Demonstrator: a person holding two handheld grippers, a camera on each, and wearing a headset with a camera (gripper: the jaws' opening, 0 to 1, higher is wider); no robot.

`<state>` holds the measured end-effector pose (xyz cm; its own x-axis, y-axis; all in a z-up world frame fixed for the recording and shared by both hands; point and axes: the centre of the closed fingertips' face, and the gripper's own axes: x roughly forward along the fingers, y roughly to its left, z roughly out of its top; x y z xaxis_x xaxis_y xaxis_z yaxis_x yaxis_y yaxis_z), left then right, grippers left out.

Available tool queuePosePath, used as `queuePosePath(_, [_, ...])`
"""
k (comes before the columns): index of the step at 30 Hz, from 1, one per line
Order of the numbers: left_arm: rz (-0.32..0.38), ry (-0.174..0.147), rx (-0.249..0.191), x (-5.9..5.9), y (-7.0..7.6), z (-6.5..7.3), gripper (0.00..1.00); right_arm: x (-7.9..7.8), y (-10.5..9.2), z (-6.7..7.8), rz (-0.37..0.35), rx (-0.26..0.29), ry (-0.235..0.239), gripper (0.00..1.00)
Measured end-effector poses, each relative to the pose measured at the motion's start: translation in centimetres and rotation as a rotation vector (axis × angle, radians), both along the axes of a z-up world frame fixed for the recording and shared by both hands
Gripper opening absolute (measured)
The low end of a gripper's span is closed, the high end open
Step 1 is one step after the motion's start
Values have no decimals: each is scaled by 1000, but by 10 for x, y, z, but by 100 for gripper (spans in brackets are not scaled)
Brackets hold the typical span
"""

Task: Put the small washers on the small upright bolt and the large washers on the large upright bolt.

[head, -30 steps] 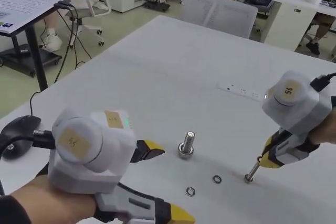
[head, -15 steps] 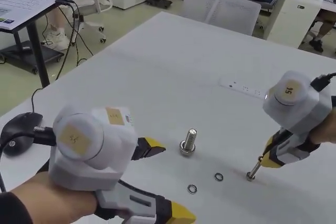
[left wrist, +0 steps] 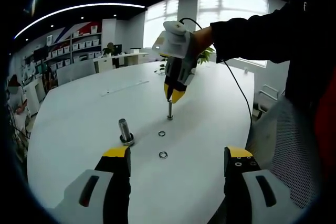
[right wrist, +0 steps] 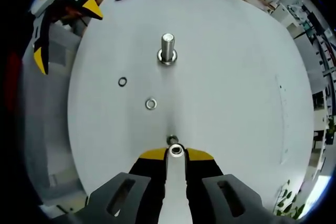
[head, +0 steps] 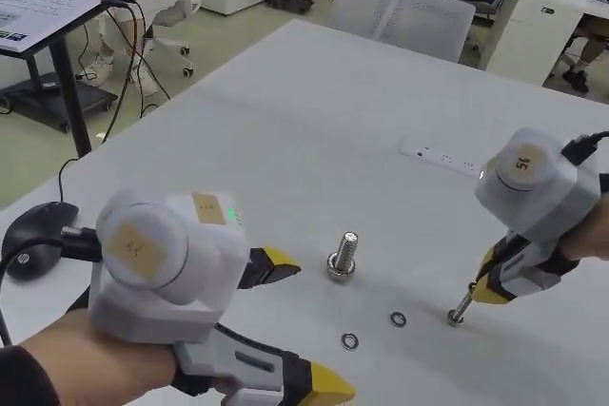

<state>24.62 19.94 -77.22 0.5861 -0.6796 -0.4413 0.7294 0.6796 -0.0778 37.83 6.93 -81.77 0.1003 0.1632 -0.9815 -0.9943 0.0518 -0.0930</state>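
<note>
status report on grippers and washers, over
Left gripper open, empty. Right gripper shut on small bolt, upright. Two washers loose on table near large bolt. Nothing in the way.

left gripper (head: pixel 306 326): was held low and near, jaws spread wide (yellow tips well apart). right gripper (head: pixel 483 292): tilted downward, jaws pinched on the small bolt (head: pixel 460 307) at its upper end.

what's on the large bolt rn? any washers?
A ring-like collar sits at the base of the large bolt; washer or bolt head, cannot tell. The shaft above is bare. Anything under the collar is hidden.
</note>
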Motion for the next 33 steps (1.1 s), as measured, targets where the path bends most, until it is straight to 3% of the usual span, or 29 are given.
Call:
queuePosePath(13, [3, -1, -2, 0, 1, 0, 72, 0, 2, -7, 0, -15, 12, 14])
queuePosePath(33, [7, 3, 1, -1, 2, -1, 72, 0, 0, -37, -4, -46, 47, 14])
